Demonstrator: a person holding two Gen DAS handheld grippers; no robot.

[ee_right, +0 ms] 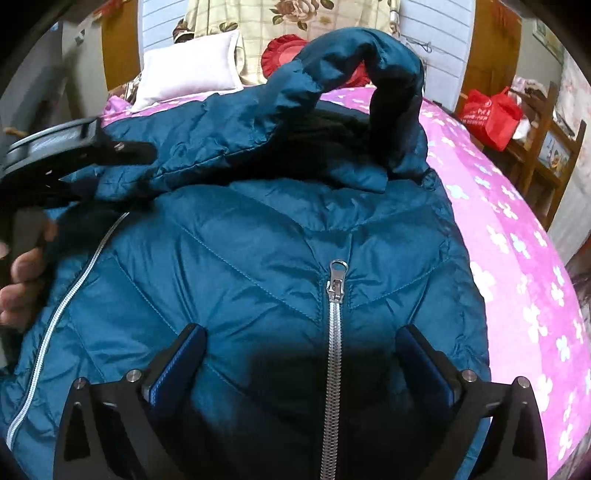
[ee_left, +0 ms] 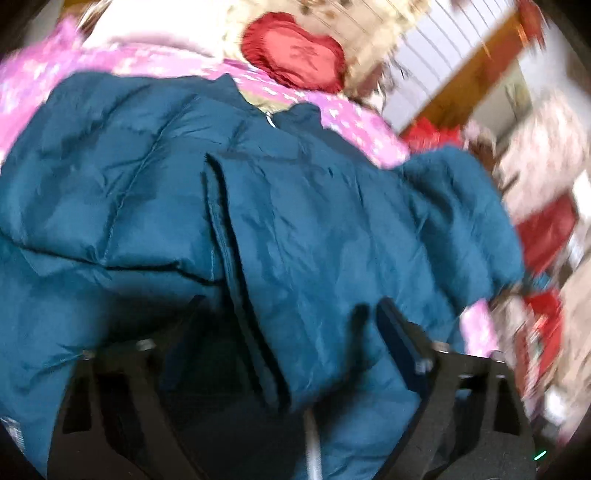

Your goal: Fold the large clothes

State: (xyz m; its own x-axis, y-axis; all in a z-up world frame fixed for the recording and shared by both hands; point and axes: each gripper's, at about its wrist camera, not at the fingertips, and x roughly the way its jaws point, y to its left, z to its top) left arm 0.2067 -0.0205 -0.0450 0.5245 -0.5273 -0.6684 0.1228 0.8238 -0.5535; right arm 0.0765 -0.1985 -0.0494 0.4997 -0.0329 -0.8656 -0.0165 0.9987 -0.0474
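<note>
A teal quilted down jacket [ee_right: 266, 258] lies spread on a bed covered with a pink sheet printed with pale flowers [ee_right: 517, 258], its silver front zipper [ee_right: 334, 332] closed up to the collar, the pull lying flat just below it. The right tool [ee_right: 301, 347] hangs over the jacket's chest with its jaws spread wide, one blue-padded finger on either side of the zipper, and grips nothing. A teal sleeve [ee_right: 369, 66] stands arched above the collar, its cuff end drooping to the jacket's shoulder.

At the left edge of the right wrist view, the left tool [ee_right: 110, 155] reaches in at the jacket's near edge, beside a second run of silver zipper teeth [ee_right: 66, 302], with a person's fingers [ee_right: 18, 273] wrapped around its handle. In the blurred left wrist view, the left tool [ee_left: 291, 317] has its jaws part-way open with a fold of the teal fabric [ee_left: 258, 221] between the fingers; whether the pads press on it cannot be told.

At the head of the bed rest a white pillow [ee_right: 192, 66], a red heart-shaped cushion [ee_left: 295, 55] and a floral cover [ee_right: 295, 14]. A red bag [ee_right: 491, 114] sits on wooden furniture beside the bed.
</note>
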